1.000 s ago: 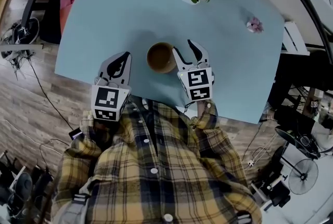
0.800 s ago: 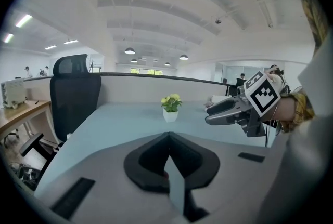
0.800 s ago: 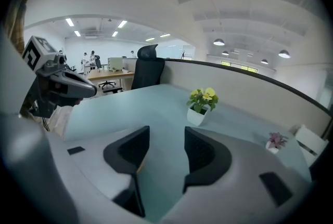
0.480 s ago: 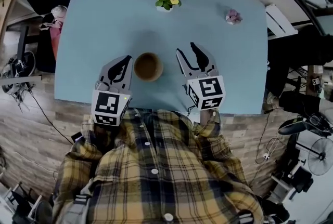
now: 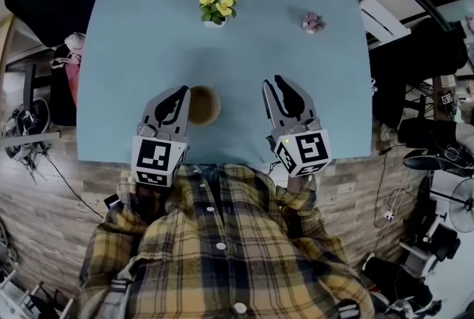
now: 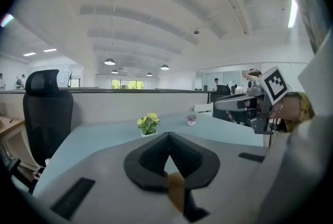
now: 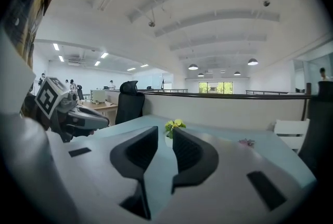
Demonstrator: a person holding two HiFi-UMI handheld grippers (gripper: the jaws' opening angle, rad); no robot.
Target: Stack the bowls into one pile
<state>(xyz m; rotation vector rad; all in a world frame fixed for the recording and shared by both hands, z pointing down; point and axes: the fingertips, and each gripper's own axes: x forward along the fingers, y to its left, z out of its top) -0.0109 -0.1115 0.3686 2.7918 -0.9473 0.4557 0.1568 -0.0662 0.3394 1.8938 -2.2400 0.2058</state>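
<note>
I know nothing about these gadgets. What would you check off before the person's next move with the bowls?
1. All bowls gathered: one brown bowl pile on the table, no loose bowls in sight: ok.
2. Nothing in the left hand-held gripper: jaws shut, empty: ok.
3. Nothing in the right hand-held gripper: jaws have just been closing, now partly apart, nothing between: ok.
4. Left one clear of the pile: close beside it, contact: cannot tell.
5. The potted plant and pink ornament far from the pile: ok.

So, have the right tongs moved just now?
Yes: the right tongs have drawn away from the bowl, rightward in the head view; their jaws have just been closing, with nothing between them.
</note>
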